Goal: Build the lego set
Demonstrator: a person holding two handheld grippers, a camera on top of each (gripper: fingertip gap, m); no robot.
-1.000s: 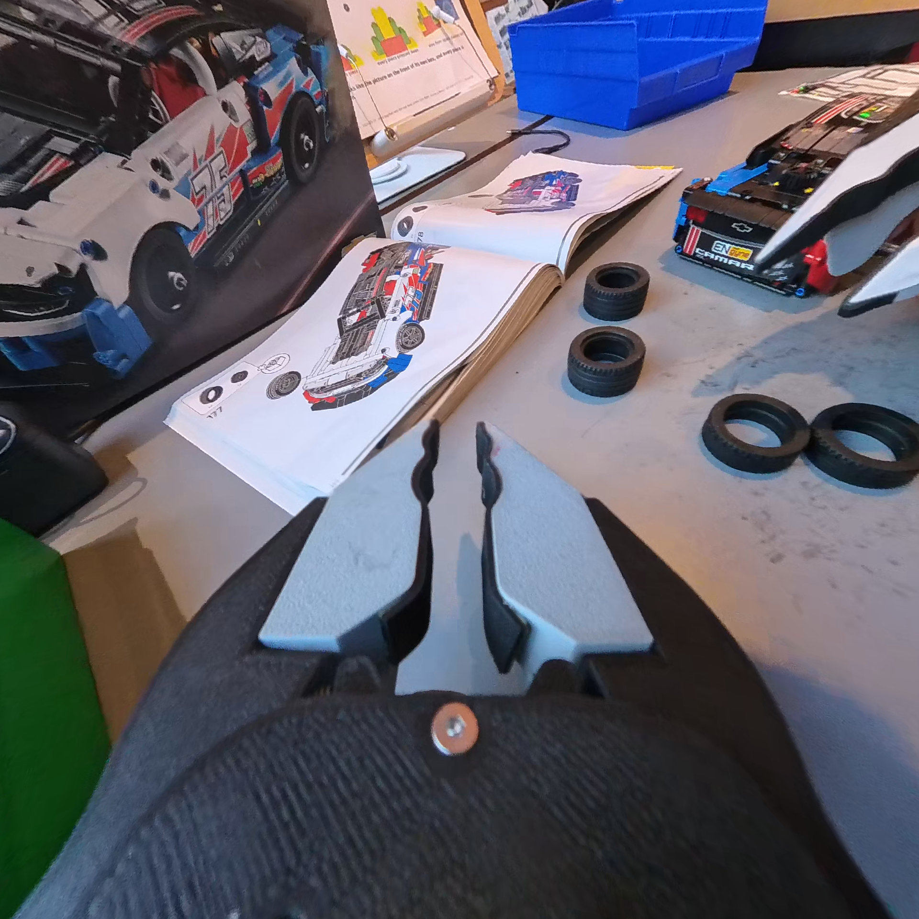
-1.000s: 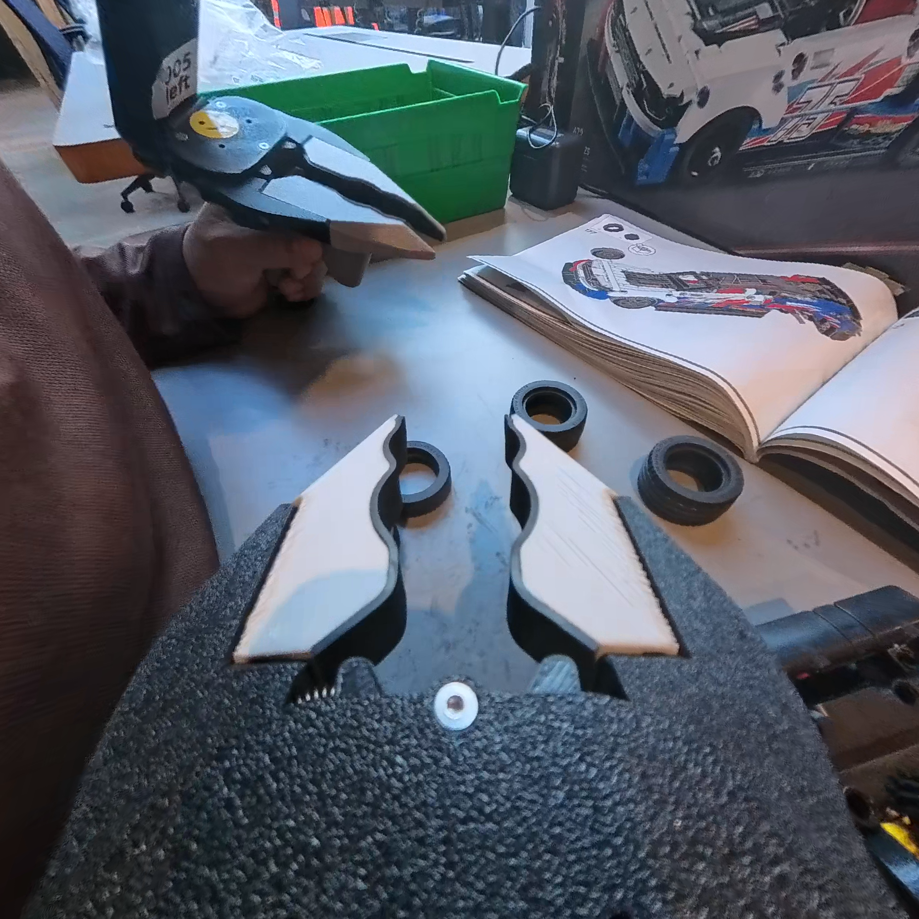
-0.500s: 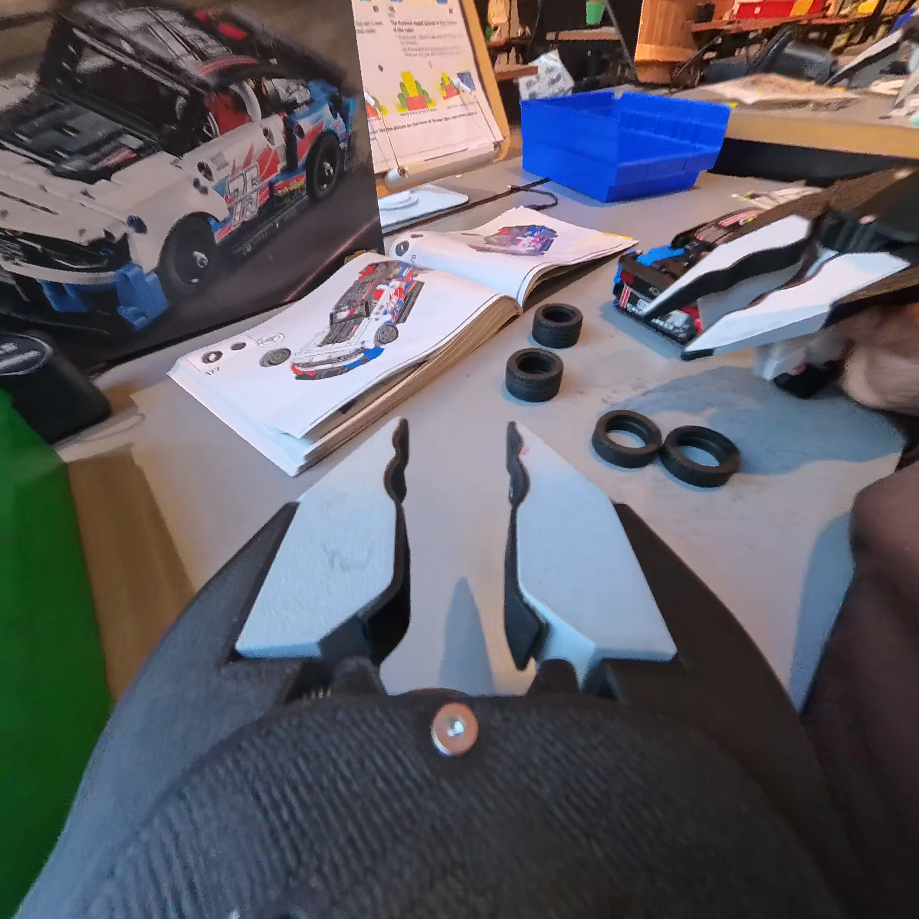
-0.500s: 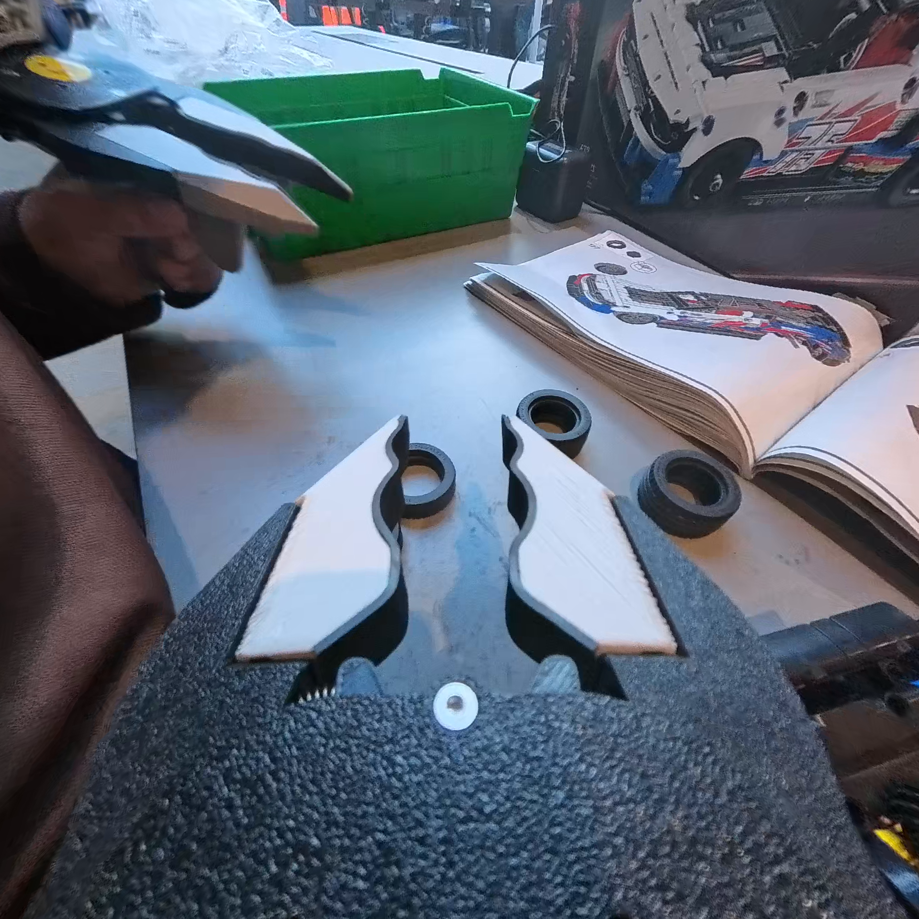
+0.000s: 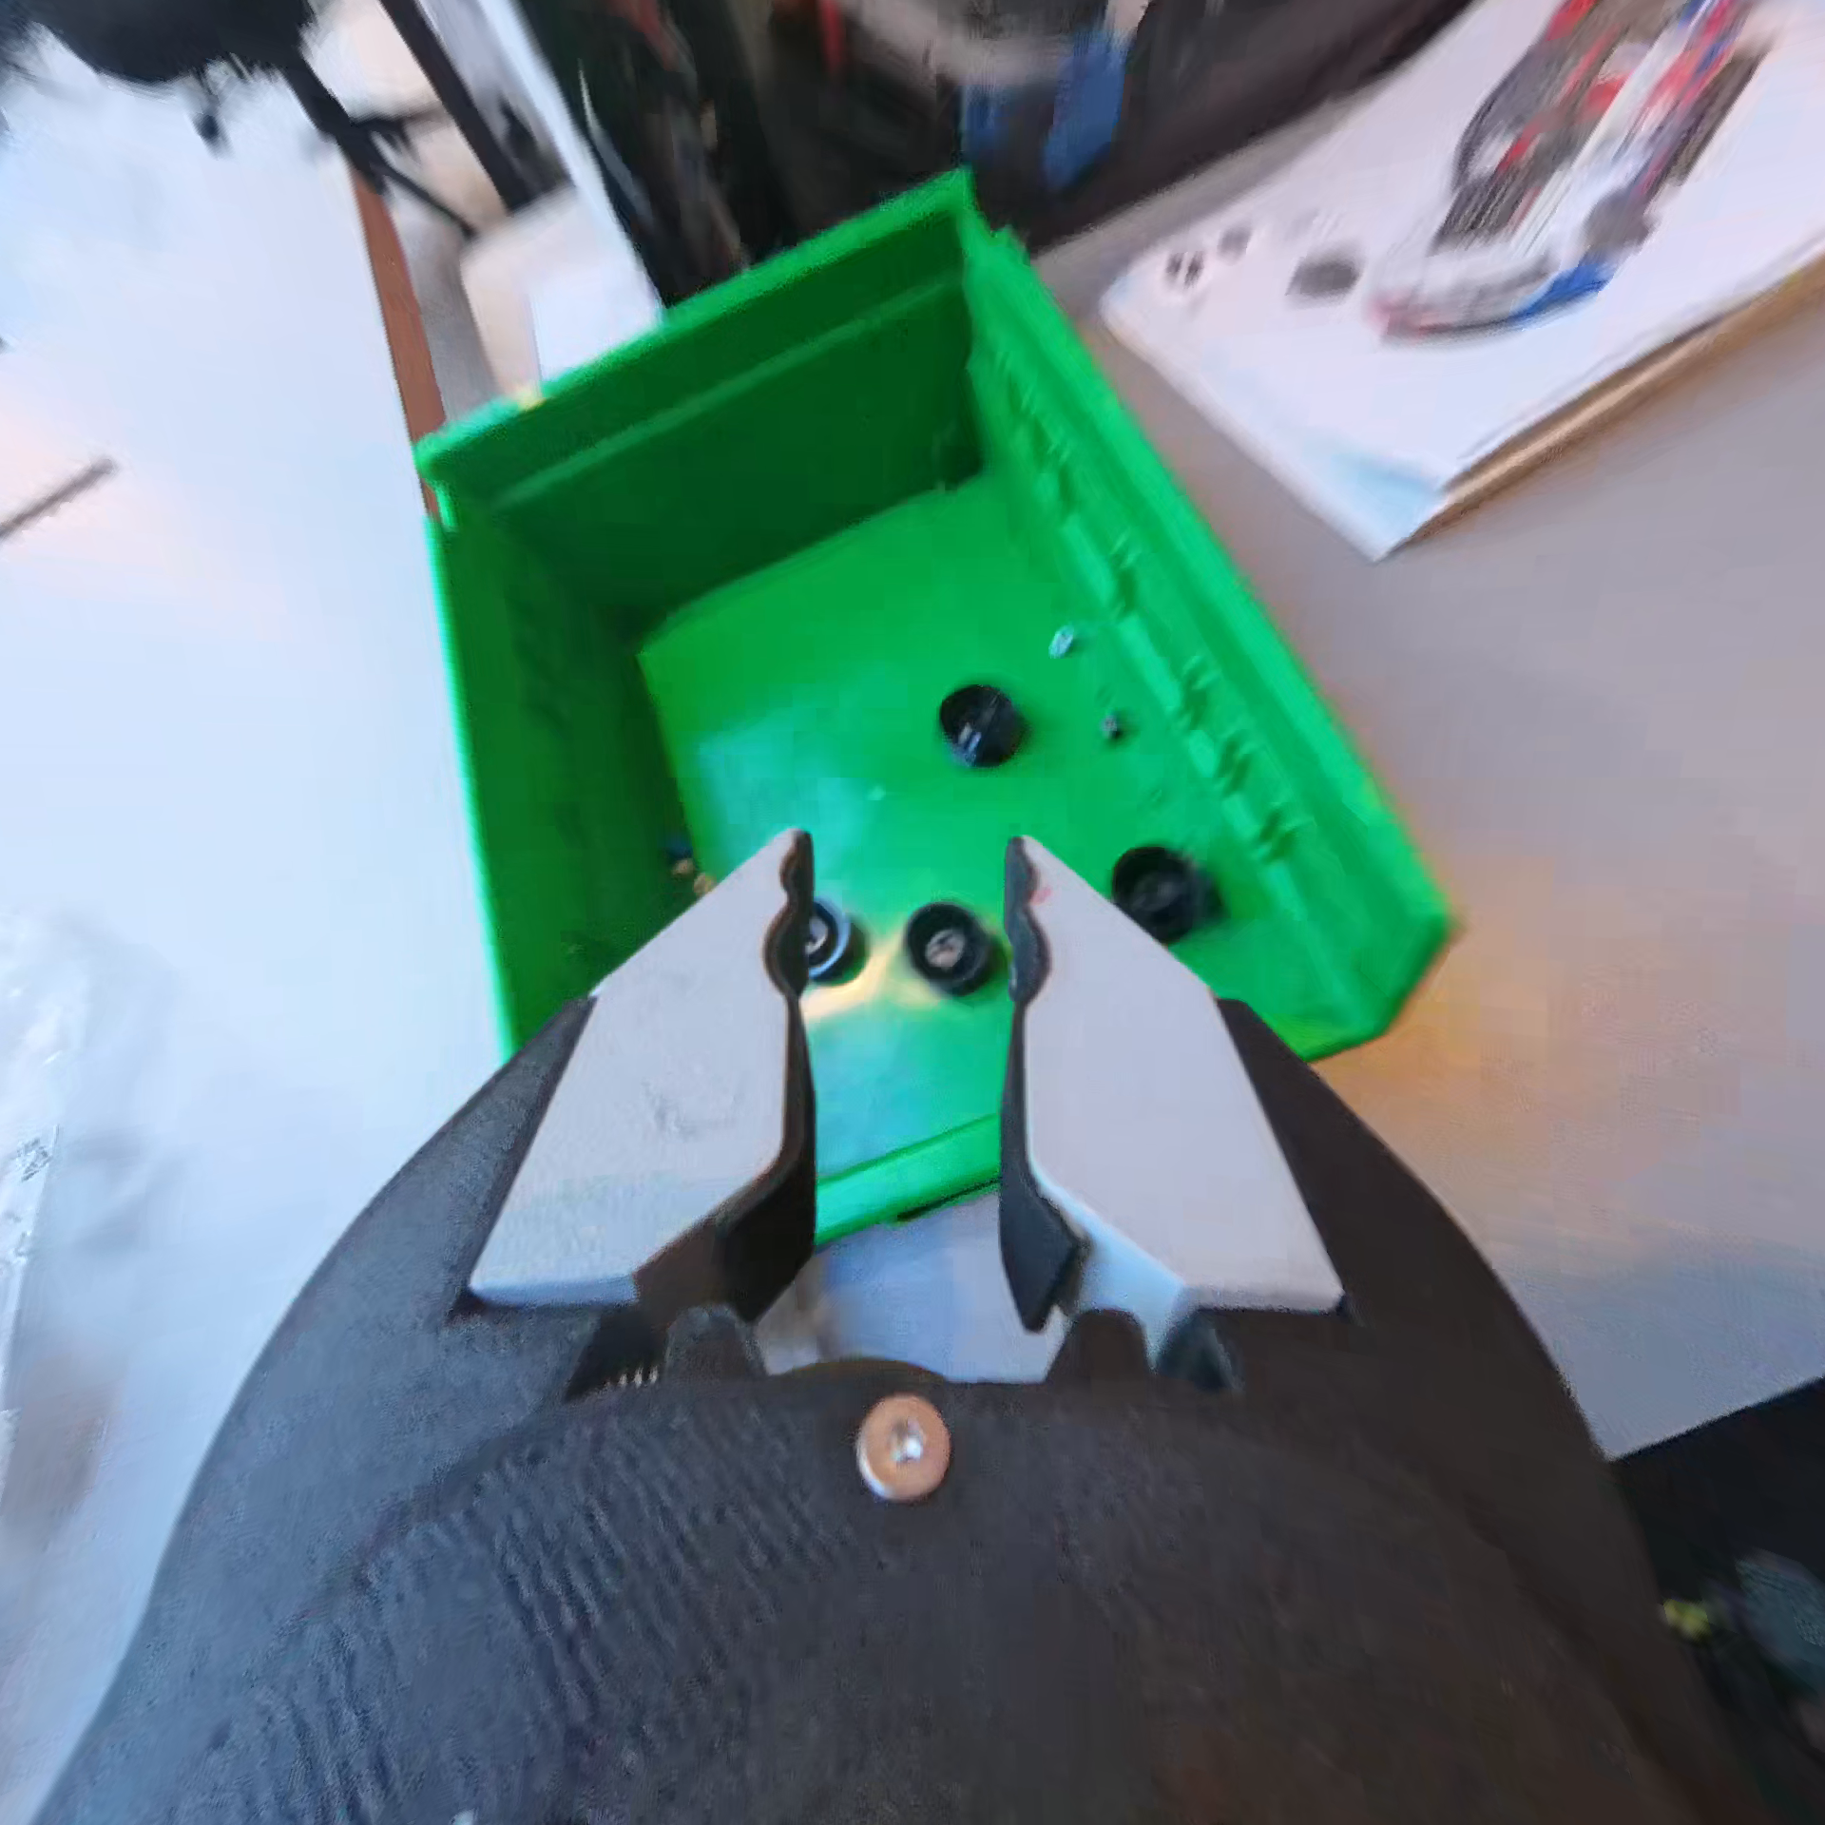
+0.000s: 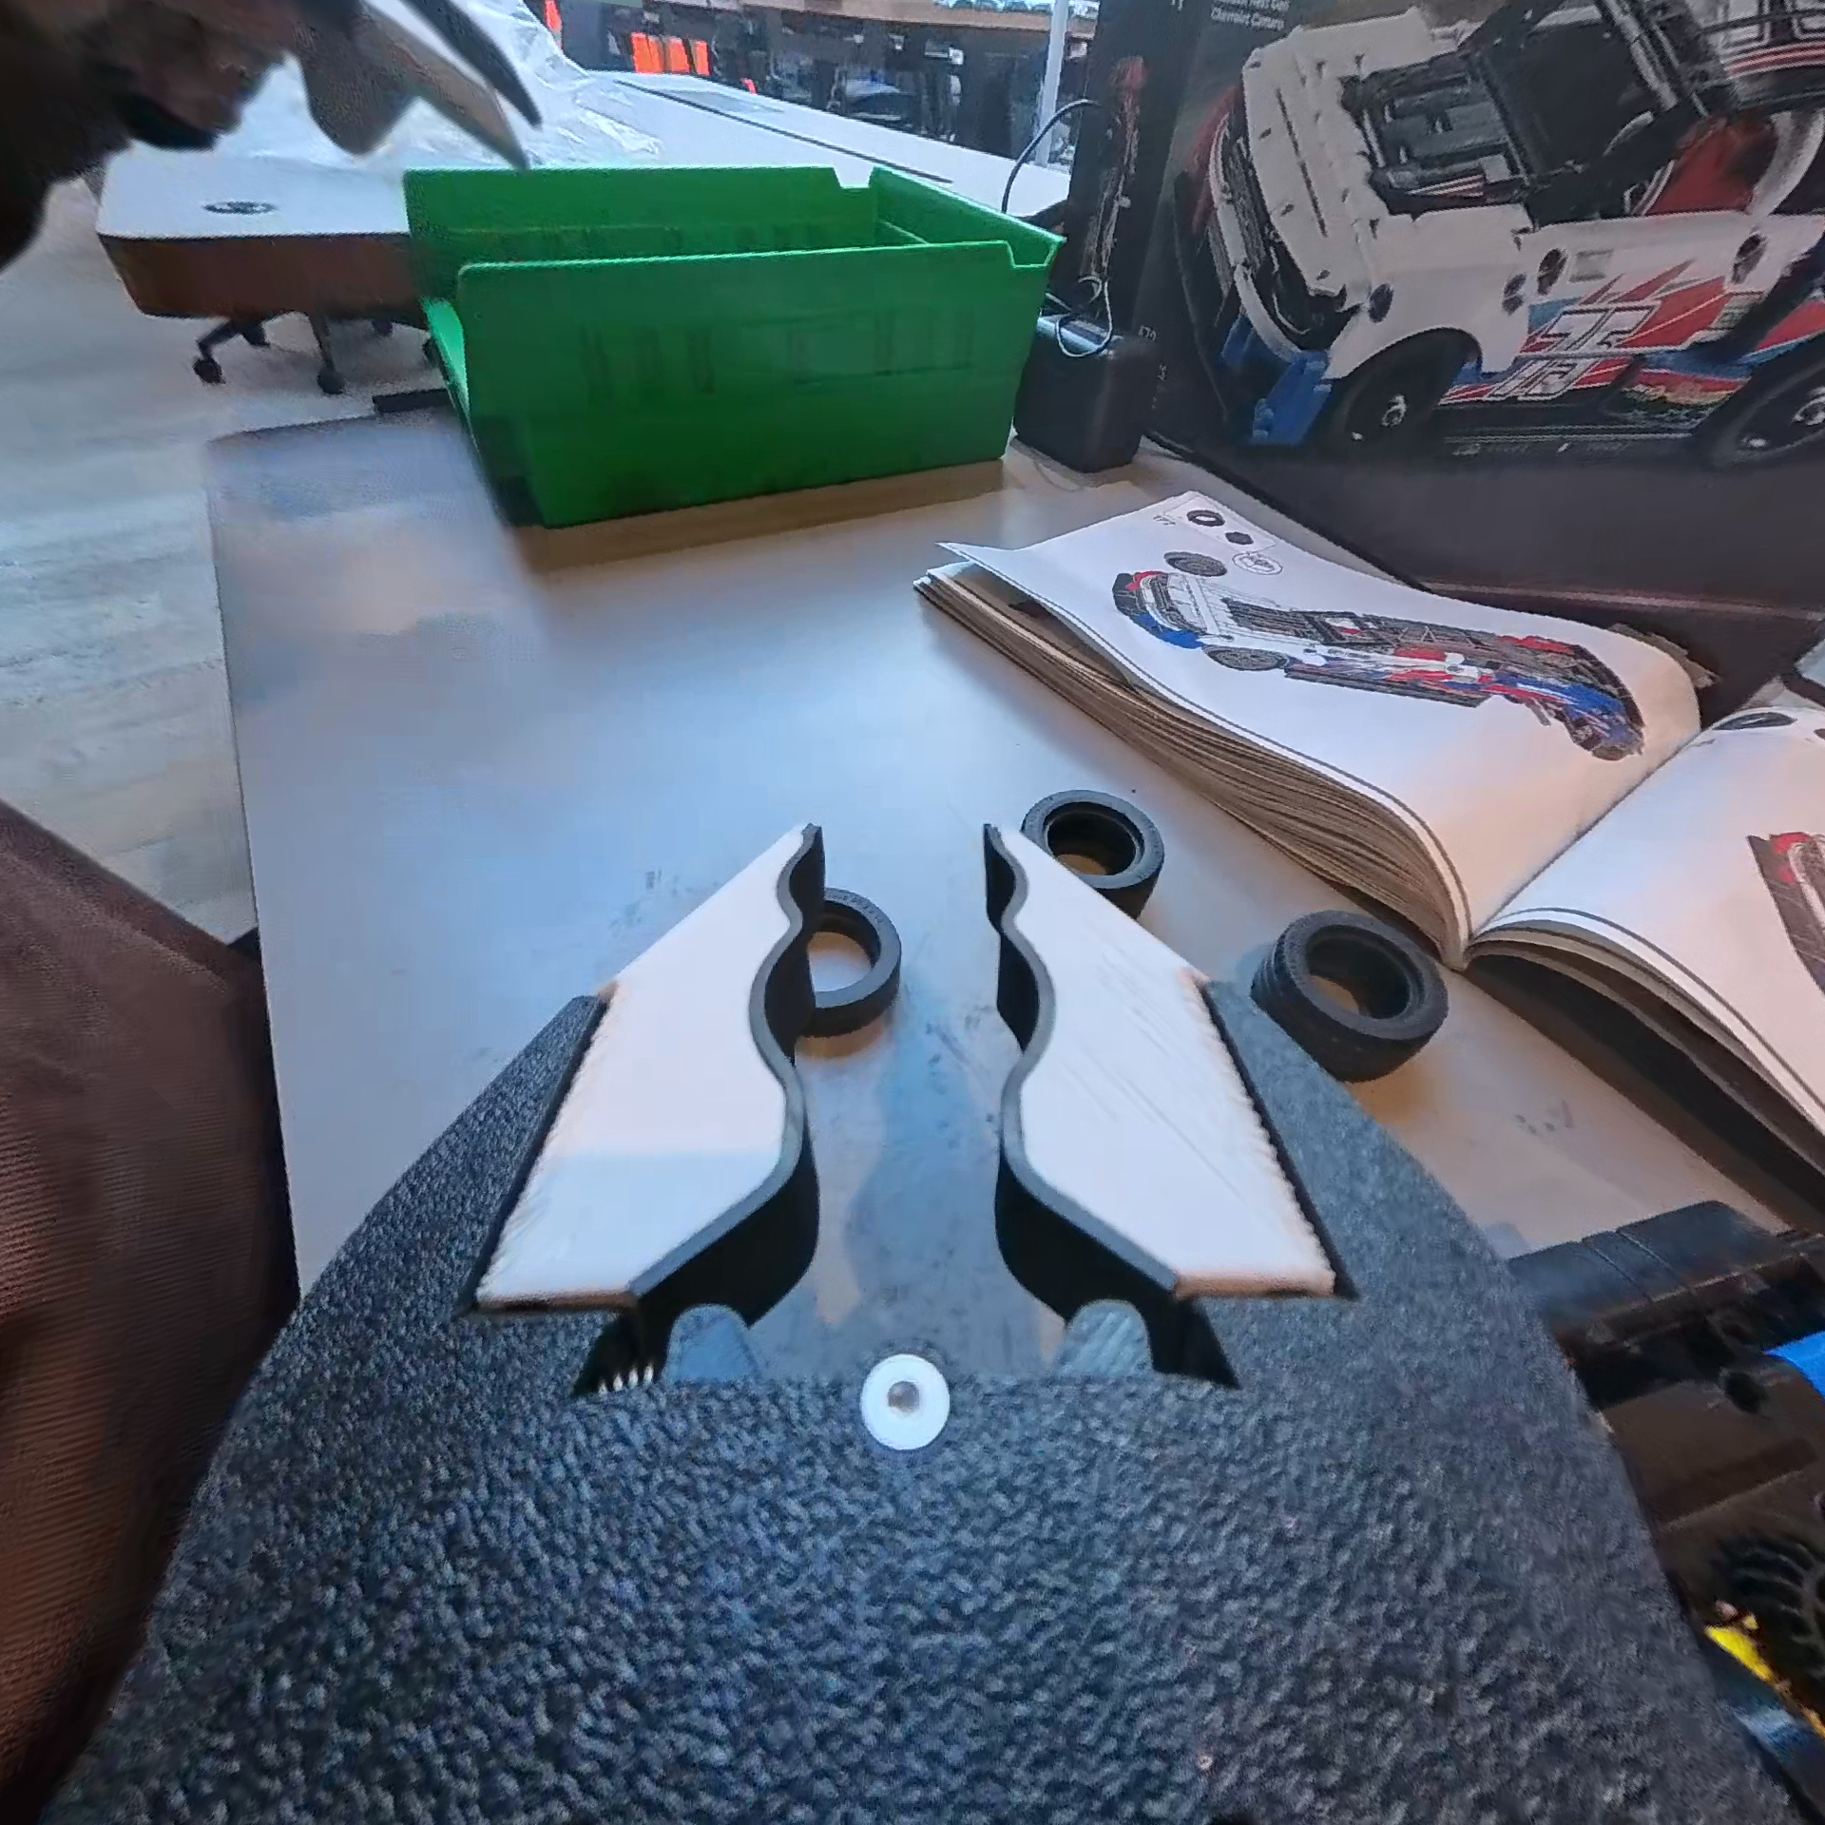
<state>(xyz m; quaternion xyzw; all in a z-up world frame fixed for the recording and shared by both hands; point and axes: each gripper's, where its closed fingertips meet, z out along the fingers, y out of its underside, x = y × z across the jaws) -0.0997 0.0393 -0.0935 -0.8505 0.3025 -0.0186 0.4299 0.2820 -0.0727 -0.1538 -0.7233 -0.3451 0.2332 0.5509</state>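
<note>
My left gripper (image 5: 904, 854) is open and empty, held above the near end of a green bin (image 5: 1215, 691). Several black wheel hubs lie on the bin floor; one (image 5: 950, 946) shows between my fingers, another (image 5: 978, 723) farther in. My right gripper (image 6: 901, 844) is open and empty, low over the table. Black tyres lie there: one (image 6: 854, 960) beside its left finger, one (image 6: 1091, 854) beyond the right fingertip, one (image 6: 1348, 992) to the right. The black lego car (image 6: 1669, 1304) is at the right edge, partly hidden. The left gripper (image 6: 415, 74) shows blurred at top left.
An open instruction booklet (image 6: 1383, 711) lies right of the tyres and also shows in the left wrist view (image 5: 1481, 257). The lego box (image 6: 1481, 227) stands behind it, with a small black device (image 6: 1086, 395) beside the green bin (image 6: 731, 356). A brown sleeve (image 6: 119, 1136) is at left. Some 40 centimetres of space lies between my two pairs of fingers.
My left gripper has swung left and up from over the table to above the green bin, and opened wider. The right gripper has stayed put over the tyres.
</note>
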